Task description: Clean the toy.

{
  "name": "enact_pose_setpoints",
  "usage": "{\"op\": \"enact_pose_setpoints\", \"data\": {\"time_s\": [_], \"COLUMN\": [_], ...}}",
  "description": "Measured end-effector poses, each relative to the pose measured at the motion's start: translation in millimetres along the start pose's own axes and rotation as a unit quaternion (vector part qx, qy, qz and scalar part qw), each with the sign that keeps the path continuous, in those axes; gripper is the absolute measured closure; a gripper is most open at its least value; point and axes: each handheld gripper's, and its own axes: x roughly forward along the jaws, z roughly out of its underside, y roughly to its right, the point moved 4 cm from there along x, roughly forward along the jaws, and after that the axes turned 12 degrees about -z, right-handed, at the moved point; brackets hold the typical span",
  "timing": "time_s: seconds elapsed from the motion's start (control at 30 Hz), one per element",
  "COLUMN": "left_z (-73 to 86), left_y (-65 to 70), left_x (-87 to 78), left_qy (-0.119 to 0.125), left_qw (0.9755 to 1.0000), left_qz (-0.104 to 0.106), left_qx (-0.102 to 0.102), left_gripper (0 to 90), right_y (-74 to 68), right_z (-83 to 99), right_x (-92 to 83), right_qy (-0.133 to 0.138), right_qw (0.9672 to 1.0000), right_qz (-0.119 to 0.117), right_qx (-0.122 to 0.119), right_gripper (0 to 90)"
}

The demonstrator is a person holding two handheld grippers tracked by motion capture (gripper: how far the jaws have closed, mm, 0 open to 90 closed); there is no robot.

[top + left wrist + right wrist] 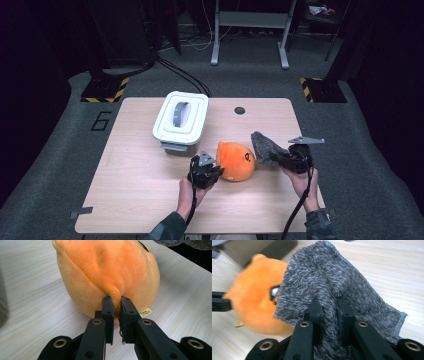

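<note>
Grey cloth (332, 287) is pinched by the right gripper (329, 307) just beside the plush (107, 272), itself pinched by the left gripper (116, 306); wiping looks not yet begun.

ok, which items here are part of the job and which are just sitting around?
In play:
- orange plush toy, pinched by left gripper
- grey fuzzy cloth, clamped in right gripper

Idle:
- white lidded box, upper left of table

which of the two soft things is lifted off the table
The grey fuzzy cloth, held up in the right claw; the orange plush toy rests on the table.
</note>
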Motion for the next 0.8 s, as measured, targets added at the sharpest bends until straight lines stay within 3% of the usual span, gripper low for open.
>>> {"op": "enact_pose_setpoints", "data": {"time_s": [0.37, 0.6, 0.8], "left_z": [-3.9, -7.2, -11.6], "left_y": [0.7, 1.0, 4.0], "left_x": [4.9, 5.2, 5.1], "left_qy": [0.002, 0.003, 0.006], "left_qw": [1.0000, 1.0000, 1.0000], "left_qz": [-0.001, 0.000, 0.002], "left_qx": [-0.003, -0.001, 0.007], "left_gripper": [82.9, 82.9, 82.9], "right_y": [-38.8, -55.9, -61.3], "right_z": [-25.5, -33.6, -34.7], "right_x": [12.4, 25.4, 41.6], "right_qy": [0.006, -0.008, -0.029], "right_qw": [0.9984, 0.9967, 0.9956], "right_qz": [-0.039, -0.053, -0.054], "right_qx": [-0.040, -0.061, -0.071], "right_gripper": [77.5, 77.5, 77.4]}}
